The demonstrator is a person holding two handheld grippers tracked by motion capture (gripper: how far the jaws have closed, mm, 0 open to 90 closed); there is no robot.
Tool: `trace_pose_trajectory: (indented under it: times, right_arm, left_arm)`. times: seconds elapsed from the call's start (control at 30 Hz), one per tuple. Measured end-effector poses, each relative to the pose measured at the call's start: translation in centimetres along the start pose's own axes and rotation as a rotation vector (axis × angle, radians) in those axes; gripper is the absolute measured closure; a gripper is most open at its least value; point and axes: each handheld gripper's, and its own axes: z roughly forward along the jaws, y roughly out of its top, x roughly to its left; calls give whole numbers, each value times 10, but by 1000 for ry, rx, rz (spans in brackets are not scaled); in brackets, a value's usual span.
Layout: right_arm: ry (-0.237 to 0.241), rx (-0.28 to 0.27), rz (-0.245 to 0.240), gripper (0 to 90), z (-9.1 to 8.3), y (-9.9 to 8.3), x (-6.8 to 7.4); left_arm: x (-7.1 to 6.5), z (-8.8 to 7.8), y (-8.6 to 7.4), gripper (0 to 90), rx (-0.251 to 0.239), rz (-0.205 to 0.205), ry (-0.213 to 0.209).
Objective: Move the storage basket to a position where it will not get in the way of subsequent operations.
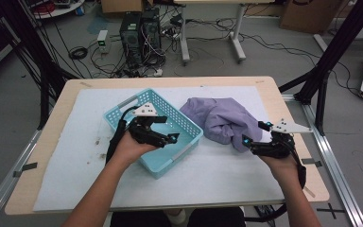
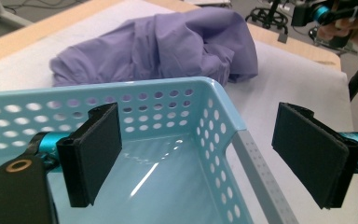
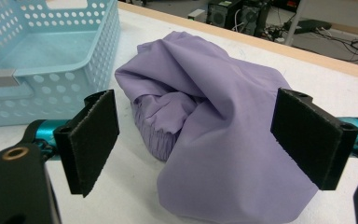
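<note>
A crumpled lilac cloth garment (image 1: 227, 120) lies in a heap on the white sheet (image 1: 75, 156) that covers the wooden tabletop (image 1: 61, 101), just beside the right wall of a light-blue perforated plastic basket (image 1: 182, 124) with grey handle strips. Whether cloth and basket touch I cannot tell from here.

The person's left gripper (image 1: 163, 130) hangs over the basket, its grey three-cornered plate on top. In the left gripper view its jaws stand wide apart with nothing between them (image 2: 216, 154), looking down into the bare glossy basket floor (image 2: 168, 182) and over the far wall to the garment (image 2: 168, 44) beyond.

The right gripper (image 1: 255, 135) sits at the near right edge of the garment, held low above the tabletop. Its jaws are also spread wide and hold nothing (image 3: 214, 140); in the right gripper view the garment (image 3: 214, 121) lies directly ahead between the two black pads, with folds and a gathered cuff-like opening facing the camera, and the basket (image 3: 51, 60) off to the left.

Past the far edge of the tabletop, two black computer towers (image 1: 139, 35) stand on the floor among a tangle of cables.
</note>
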Motion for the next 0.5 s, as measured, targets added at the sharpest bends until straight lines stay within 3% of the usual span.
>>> trace_pose_trajectory:
  times: [0.07, 0.3, 0.4, 0.5]
  right_arm:
    - [-1, -2, 2, 155, -1, 0, 0]
    - [-2, -4, 6, 154, -1, 1, -1]
    - [-2, -6, 5, 155, -1, 0, -2]
    - [-3, -6, 8, 154, -1, 0, -2]
  left_arm:
    - [-2, 10, 2, 157, 27, 7, 6]
    - [-9, 41, 7, 174, 125, 19, -48]
    - [-11, 48, 6, 216, 155, 29, -72]
    - [-12, 54, 5, 343, 192, 49, -94]
